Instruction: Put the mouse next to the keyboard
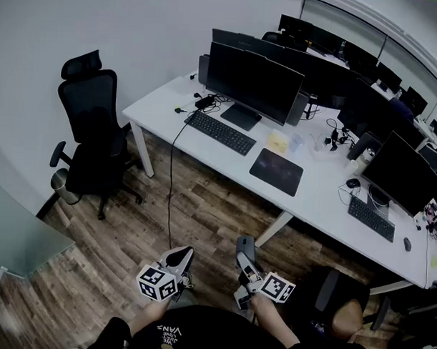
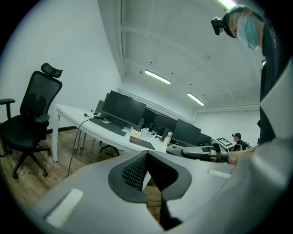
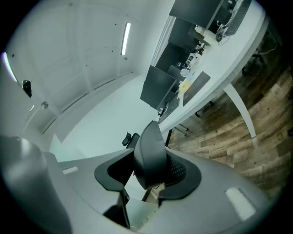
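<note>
The right gripper (image 3: 153, 176) had its jaws partway closed on the dark mouse (image 3: 149, 146), held in the air over the wooden floor (image 1: 203, 205), well apart from the desk (image 1: 160, 104). The left gripper (image 2: 147, 161) beside it had its jaws together on nothing. This looked like the carrying step. Next, the mouse would need to reach the desk's left end and go down just beside the keyboard (image 1: 220, 131).

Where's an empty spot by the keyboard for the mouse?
The mouse pad right of the keyboard is bare, and so is the white desk left of the keyboard. Behind it, cables and the monitor stand crowd in.
</note>
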